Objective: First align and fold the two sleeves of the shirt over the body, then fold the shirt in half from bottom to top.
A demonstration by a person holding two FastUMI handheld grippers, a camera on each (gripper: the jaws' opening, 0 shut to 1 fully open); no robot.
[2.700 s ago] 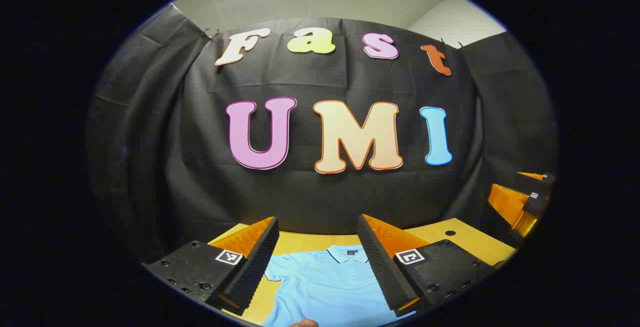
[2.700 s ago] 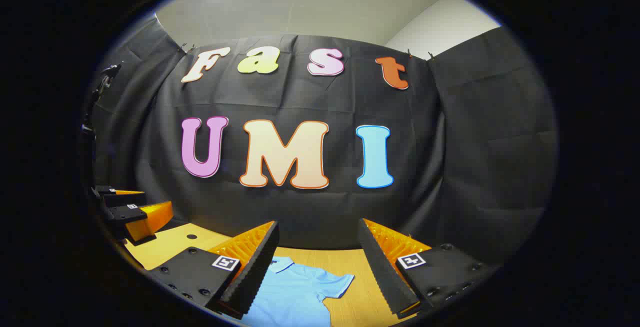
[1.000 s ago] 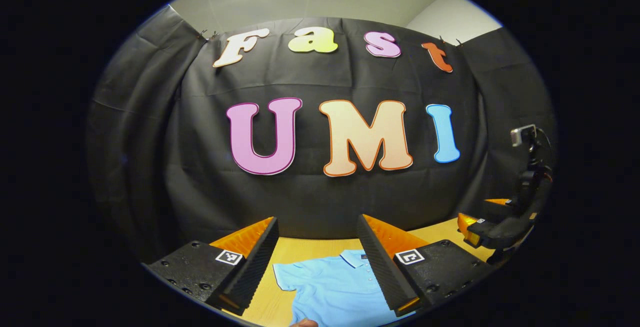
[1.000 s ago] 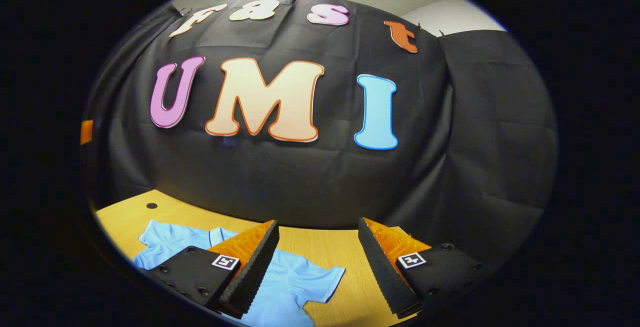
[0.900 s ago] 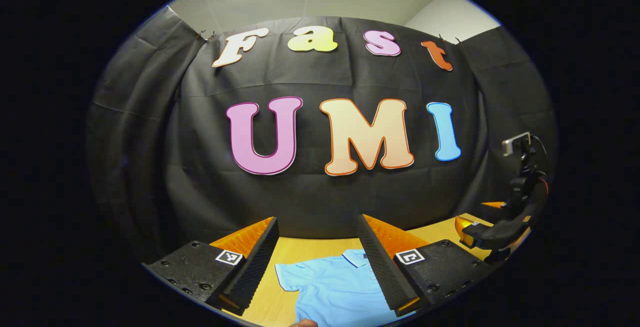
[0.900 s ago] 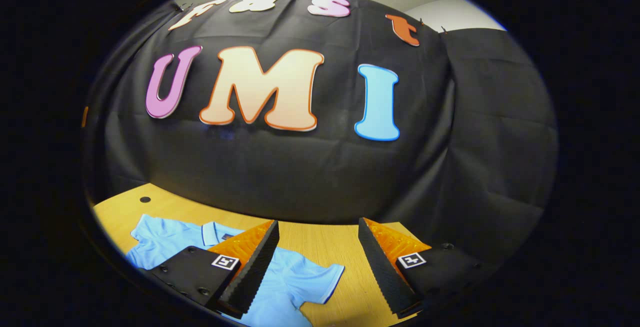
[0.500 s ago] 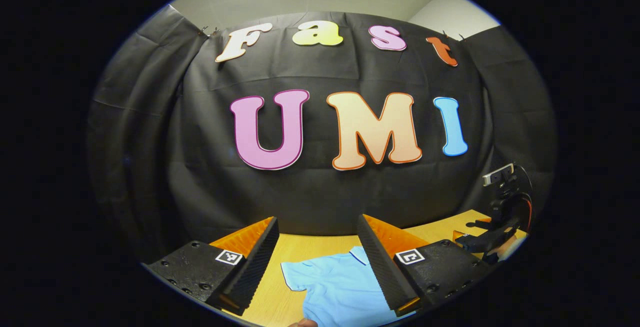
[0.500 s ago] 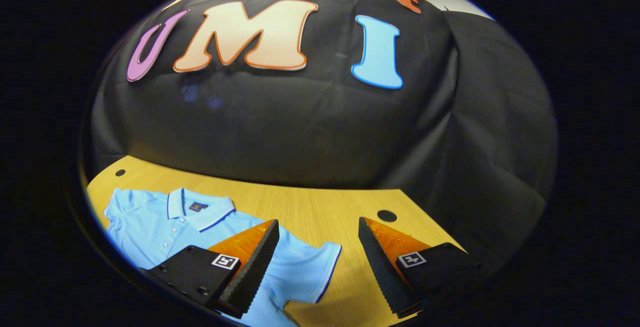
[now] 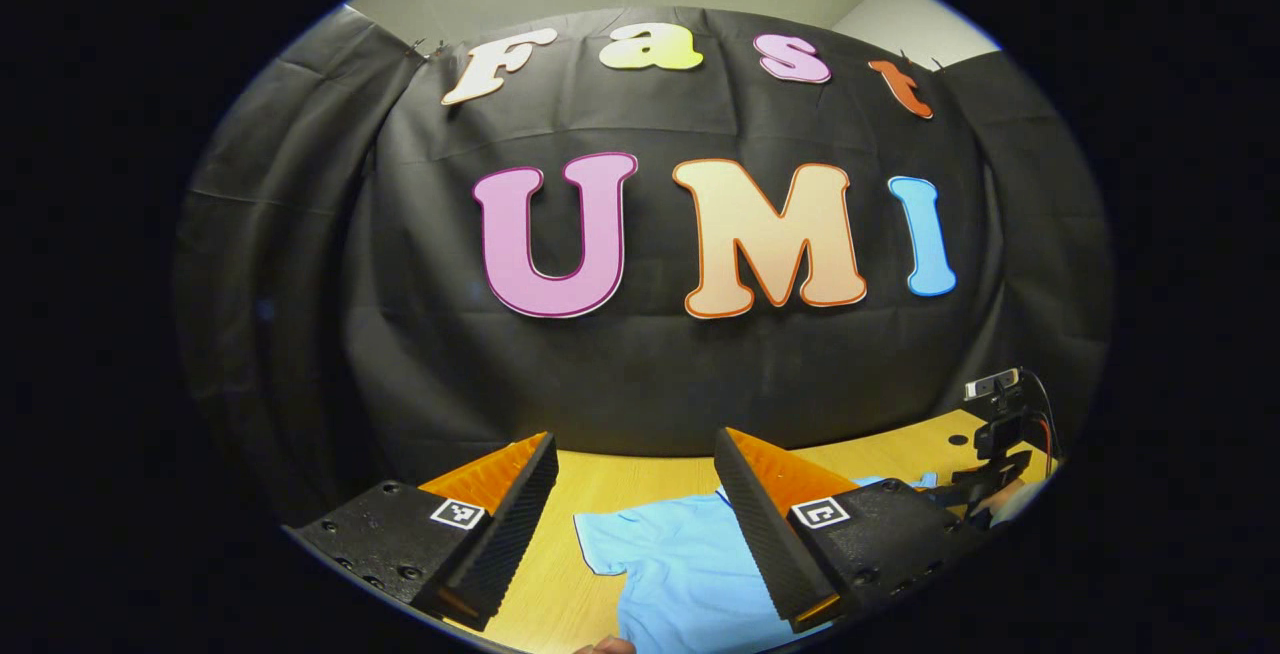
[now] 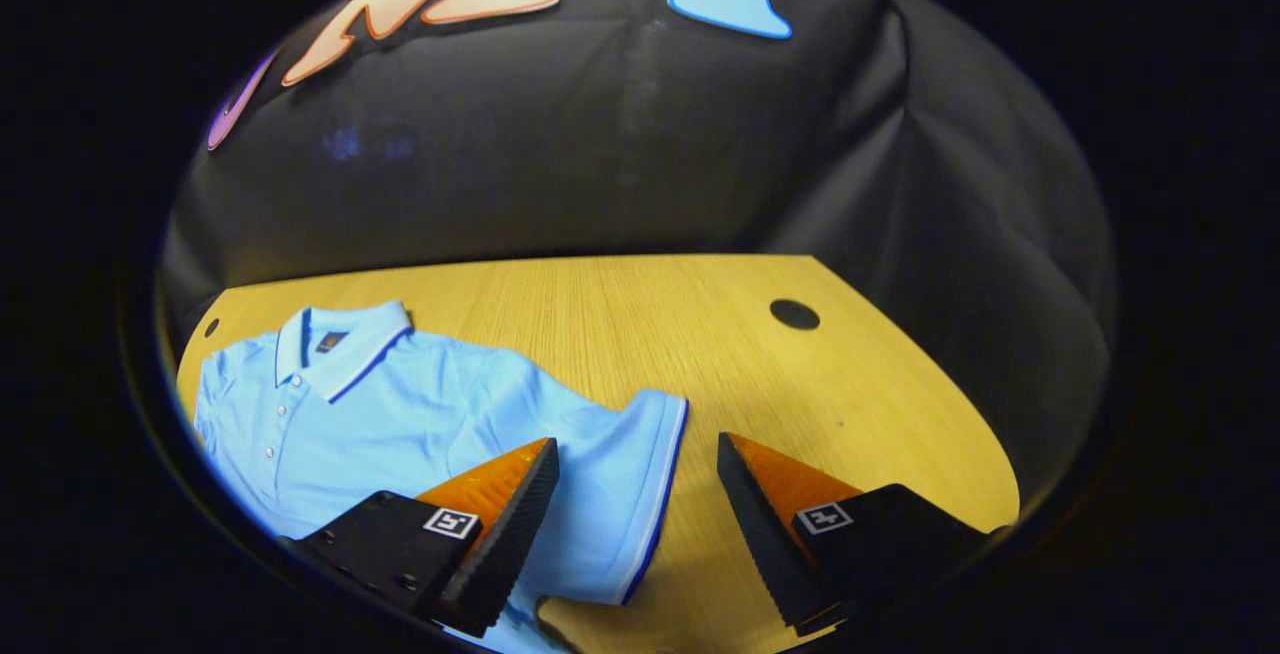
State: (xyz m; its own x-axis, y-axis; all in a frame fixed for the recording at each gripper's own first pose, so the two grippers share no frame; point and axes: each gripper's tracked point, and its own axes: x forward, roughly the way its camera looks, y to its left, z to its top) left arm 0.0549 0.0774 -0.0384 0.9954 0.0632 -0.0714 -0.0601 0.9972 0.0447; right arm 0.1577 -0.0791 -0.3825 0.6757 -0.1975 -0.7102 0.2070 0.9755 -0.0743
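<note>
Right gripper [image 10: 635,524] has tipped down toward table [image 10: 620,314] since 0.5 s ago; fingers wide apart, holding nothing, astride cuff of near sleeve [image 10: 625,494]. Shirt [image 10: 400,414] lies flat on table, collar [image 10: 335,344] toward wall. Left gripper [image 9: 635,524] shifted slightly; fingers wide apart, empty, above shirt's other sleeve [image 9: 625,539].
</note>
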